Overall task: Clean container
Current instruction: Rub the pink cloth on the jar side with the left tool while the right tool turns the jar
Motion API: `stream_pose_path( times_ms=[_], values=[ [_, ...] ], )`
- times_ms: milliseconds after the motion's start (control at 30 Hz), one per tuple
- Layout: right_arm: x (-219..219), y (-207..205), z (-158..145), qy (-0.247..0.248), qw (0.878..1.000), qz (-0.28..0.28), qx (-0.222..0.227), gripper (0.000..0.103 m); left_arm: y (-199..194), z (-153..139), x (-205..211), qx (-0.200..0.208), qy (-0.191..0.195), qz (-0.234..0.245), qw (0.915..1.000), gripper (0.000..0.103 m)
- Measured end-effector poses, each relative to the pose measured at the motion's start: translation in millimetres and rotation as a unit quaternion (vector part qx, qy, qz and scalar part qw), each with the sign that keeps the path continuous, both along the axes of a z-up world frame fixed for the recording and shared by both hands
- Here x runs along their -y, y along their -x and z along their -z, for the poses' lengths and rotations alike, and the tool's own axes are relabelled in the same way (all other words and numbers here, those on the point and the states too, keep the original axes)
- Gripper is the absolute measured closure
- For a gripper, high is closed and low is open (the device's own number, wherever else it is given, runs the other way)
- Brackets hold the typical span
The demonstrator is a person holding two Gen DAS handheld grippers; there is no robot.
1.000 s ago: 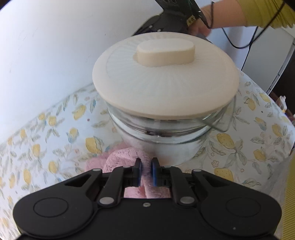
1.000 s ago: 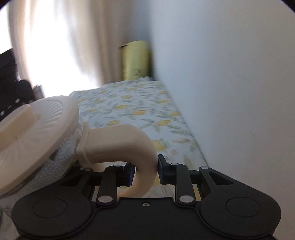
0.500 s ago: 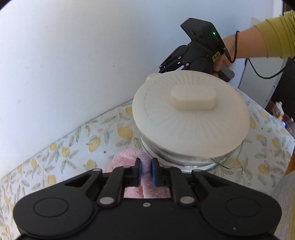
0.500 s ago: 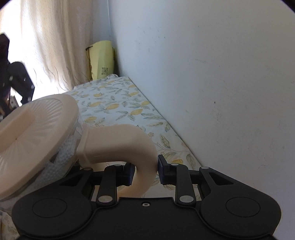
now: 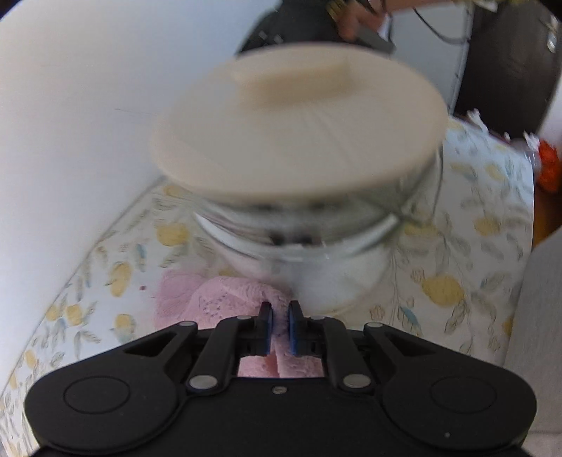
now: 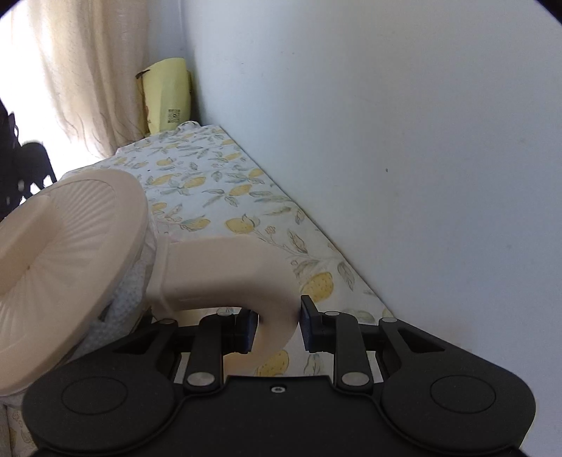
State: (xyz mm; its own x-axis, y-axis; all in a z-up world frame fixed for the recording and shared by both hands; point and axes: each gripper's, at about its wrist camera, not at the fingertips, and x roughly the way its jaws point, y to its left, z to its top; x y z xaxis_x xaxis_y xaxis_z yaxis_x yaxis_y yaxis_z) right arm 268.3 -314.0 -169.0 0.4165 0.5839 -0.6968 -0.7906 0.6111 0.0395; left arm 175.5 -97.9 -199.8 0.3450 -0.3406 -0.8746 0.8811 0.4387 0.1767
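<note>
The container (image 5: 316,242) is a clear glass jug with a cream ribbed lid (image 5: 298,123), blurred in the left wrist view. My left gripper (image 5: 279,318) is shut on a pink cloth (image 5: 224,298), which lies against the container's lower side. In the right wrist view, my right gripper (image 6: 277,323) is shut on the container's cream curved handle (image 6: 239,277); the lid (image 6: 66,246) shows at the left, tilted.
A tablecloth with a lemon print (image 6: 217,186) covers the table, which runs along a white wall (image 6: 386,123). A yellow bag (image 6: 167,95) stands at the far corner by a curtain. The person's hand and the right gripper show behind the lid (image 5: 351,21).
The container has come closer to the left gripper and now fills its view again, blurred by motion. The right gripper keeps hold of the handle; the left keeps the cloth.
</note>
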Motion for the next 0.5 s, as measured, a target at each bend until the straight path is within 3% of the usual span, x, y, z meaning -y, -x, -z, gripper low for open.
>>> stream_pose_path(
  times_ms=[300, 500],
  values=[
    [4, 5, 0, 0.003, 1.000, 0.027, -0.009, 0.074, -6, 35, 4, -0.016, -0.009, 0.019, 0.9997, 0.095],
    [5, 10, 1, 0.002, 0.999, 0.039, -0.008, 0.074, -5, 9, -6, -0.021, 0.014, 0.013, 0.9996, 0.095]
  ],
)
